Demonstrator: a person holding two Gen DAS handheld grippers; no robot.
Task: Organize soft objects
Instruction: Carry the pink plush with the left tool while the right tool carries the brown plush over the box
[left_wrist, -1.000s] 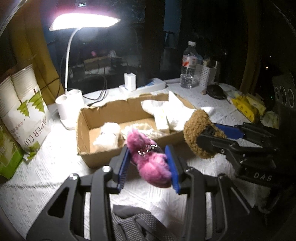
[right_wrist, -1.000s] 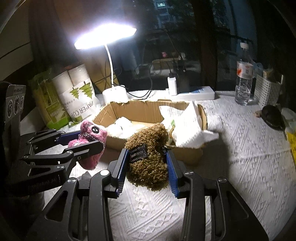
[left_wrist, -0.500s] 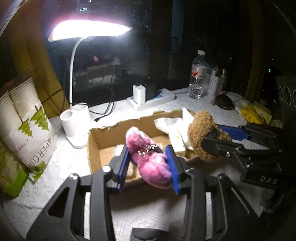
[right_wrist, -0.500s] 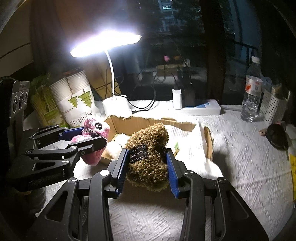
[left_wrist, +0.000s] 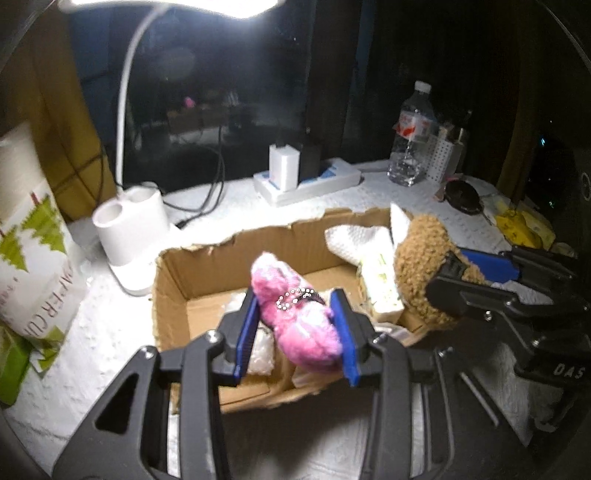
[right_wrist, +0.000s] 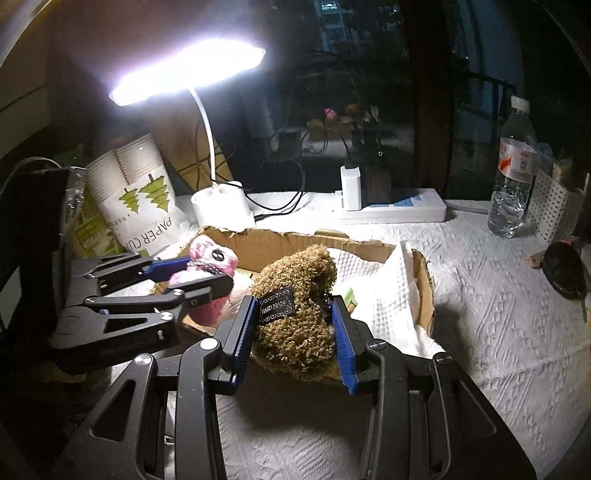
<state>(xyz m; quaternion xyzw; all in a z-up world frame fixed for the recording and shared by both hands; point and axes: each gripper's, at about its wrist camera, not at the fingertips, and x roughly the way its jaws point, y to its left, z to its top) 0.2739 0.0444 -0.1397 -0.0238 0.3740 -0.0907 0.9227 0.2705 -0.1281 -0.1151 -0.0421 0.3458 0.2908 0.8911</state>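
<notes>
Left wrist view showed the pink plush toy (left_wrist: 299, 317) pinched between the blue pads of the left gripper (left_wrist: 297, 328), its long axis running away from the camera and leaning to the left, head end far. It hung over the near wall of the cardboard box (left_wrist: 173, 291), with the open floor of the box just beyond and below it, so the drop I would judge to come next lay forward and down. White soft items already lay inside on the box floor.

To the right, the brown curly plush toy (left_wrist: 421, 258) was clamped in the right gripper (left_wrist: 476, 277), over the right end of the box beside the white paper towel (left_wrist: 362, 240).

The right wrist view showed the brown toy (right_wrist: 299, 314) squeezed between that gripper's (right_wrist: 295, 336) pads, over the near edge of the box (right_wrist: 332, 243). Each gripper was partly closed on its toy. The left seemed the deeper over the box. The box stood on the white-covered worktop (right_wrist: 498, 332), the lamp (right_wrist: 184, 70) behind it.
</notes>
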